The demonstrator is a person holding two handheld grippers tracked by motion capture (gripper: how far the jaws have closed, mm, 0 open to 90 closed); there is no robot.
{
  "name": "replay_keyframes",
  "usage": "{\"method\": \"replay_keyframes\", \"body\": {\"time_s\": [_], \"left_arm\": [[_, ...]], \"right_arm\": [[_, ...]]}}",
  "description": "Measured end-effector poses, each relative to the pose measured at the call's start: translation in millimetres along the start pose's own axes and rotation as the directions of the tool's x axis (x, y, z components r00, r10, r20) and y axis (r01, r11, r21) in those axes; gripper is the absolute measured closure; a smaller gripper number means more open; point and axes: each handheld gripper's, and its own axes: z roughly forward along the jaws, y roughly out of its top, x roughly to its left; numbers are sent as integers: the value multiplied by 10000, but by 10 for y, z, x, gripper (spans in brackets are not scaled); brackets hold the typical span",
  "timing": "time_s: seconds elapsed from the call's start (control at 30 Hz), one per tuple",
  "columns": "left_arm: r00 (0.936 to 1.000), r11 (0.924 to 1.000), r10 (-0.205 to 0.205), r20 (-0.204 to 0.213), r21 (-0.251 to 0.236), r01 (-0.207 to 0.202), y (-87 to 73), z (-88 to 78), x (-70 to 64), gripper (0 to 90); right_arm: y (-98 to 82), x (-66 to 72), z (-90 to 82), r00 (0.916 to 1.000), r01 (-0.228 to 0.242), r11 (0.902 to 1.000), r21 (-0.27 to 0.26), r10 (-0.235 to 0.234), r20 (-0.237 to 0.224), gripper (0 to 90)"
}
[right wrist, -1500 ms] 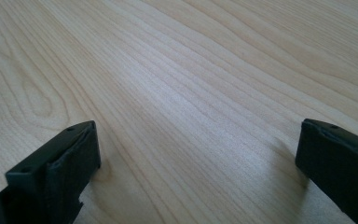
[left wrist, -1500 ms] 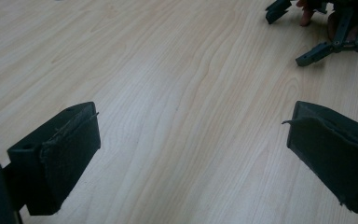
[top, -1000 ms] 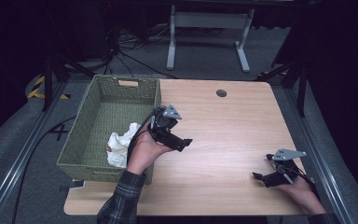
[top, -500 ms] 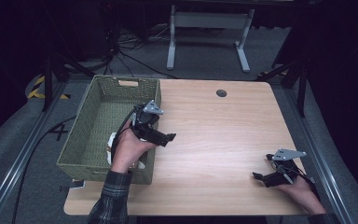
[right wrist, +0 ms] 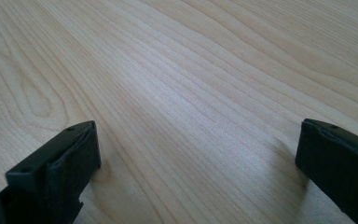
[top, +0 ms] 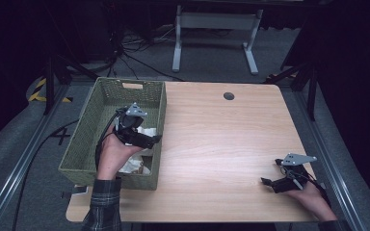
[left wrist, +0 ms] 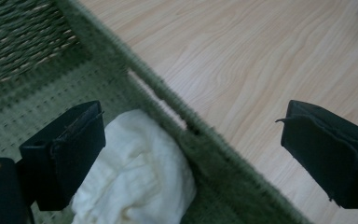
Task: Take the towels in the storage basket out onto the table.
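1. The left gripper (top: 155,139) hangs over the right wall of the green woven basket (top: 89,135), its jaws spread wide with nothing between them.
2. In the left gripper view, one jaw sits above the white cloth (left wrist: 135,172) and the other above the wooden table (left wrist: 242,60).
3. The white cloth lies crumpled inside the basket, against its near right wall.
4. The right gripper (top: 268,183) rests low at the table's near right corner, jaws wide apart and holding nothing.

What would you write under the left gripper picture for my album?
Open left gripper above a white cloth in a green basket.
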Motion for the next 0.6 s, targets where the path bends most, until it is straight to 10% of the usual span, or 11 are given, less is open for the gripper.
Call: {"method": "replay_keyframes", "body": {"time_s": [0.6], "left_arm": [[9939,9933,-853,-699,718,903,-337,93,313,90]], "right_arm": [[1,-1,0,10000,-16,10000,17,16,3,2]]}}
